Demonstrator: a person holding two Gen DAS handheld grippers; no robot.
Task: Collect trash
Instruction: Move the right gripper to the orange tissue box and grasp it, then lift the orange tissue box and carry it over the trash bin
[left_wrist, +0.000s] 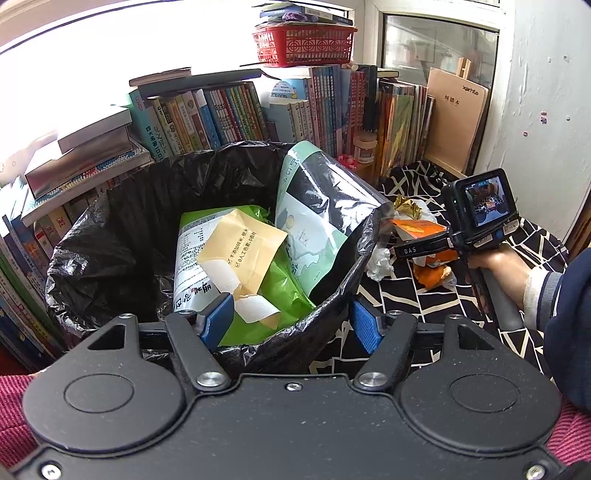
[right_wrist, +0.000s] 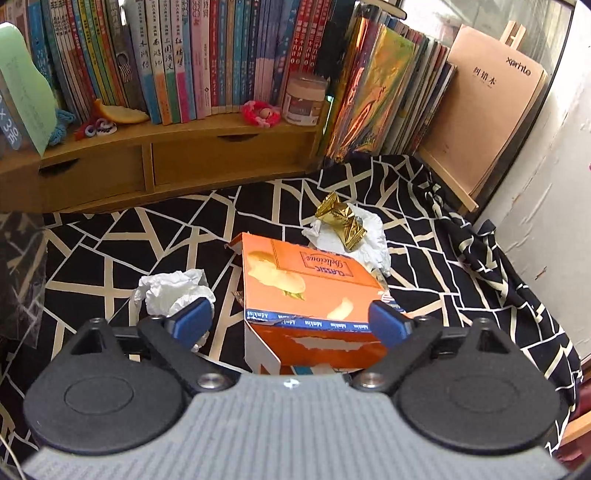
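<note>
An orange snack box (right_wrist: 306, 291), torn along its near flap, lies on the black-and-cream patterned cloth (right_wrist: 110, 236), directly between the spread fingers of the right gripper (right_wrist: 291, 321). The jaws stand wide apart with blue pads on either side of the box, gripping nothing. A crumpled white tissue (right_wrist: 173, 291) sits just left of the box, behind the left pad. Behind the box, a crumpled gold foil wrapper (right_wrist: 340, 218) rests on another white tissue (right_wrist: 362, 236).

To the left stands a bin lined with a black bag (left_wrist: 110, 236), already holding a yellow envelope (left_wrist: 240, 251), green packaging (left_wrist: 284, 291) and a pale green bag (left_wrist: 314, 221). The left gripper (left_wrist: 291, 325) straddles the bin's near rim, jaws wide open and empty. Rows of books (right_wrist: 207, 55) stand on a wooden shelf (right_wrist: 177, 155) behind.
</note>
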